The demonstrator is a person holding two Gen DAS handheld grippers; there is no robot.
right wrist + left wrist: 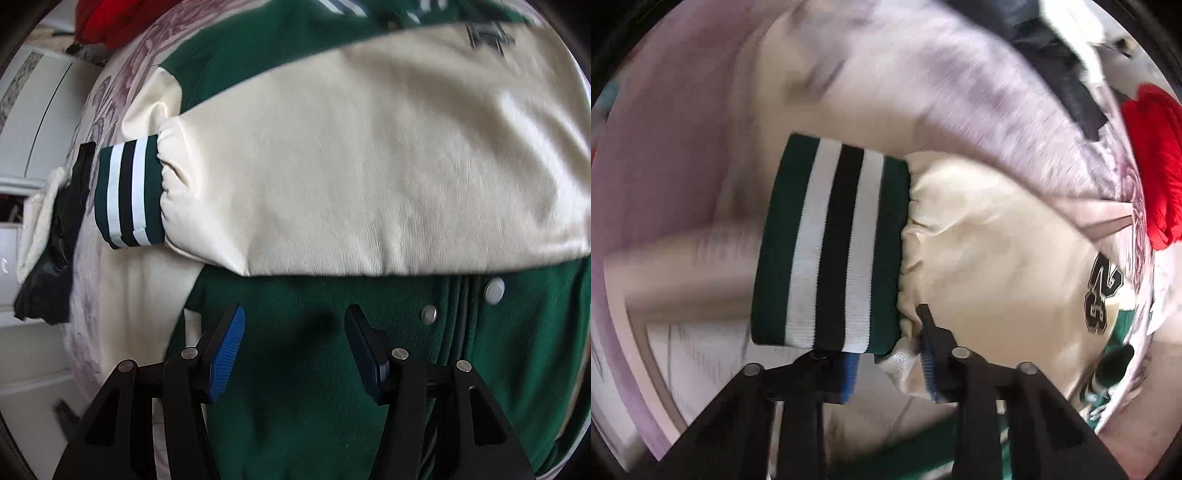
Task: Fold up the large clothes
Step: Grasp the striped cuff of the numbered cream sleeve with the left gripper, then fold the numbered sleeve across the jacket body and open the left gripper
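Observation:
A green varsity jacket (314, 369) with cream sleeves lies on a bed. In the left wrist view my left gripper (886, 354) is shut on the cream sleeve's (990, 258) end, right at the striped green, white and black cuff (831, 243), and holds it lifted. A "23" patch (1102, 293) shows on the sleeve. In the right wrist view my right gripper (293, 347) is open and empty, just above the jacket's green front near the snap buttons (428, 314). The other cream sleeve (369, 177) lies folded across the jacket's chest, its striped cuff (129, 194) to the left.
The jacket rests on a pale lilac patterned bedspread (923, 74). A red garment (1156, 162) and a dark garment (1056, 59) lie at the bed's far side. A black and cream garment (51, 240) hangs over the bed edge by white cabinets (33, 122).

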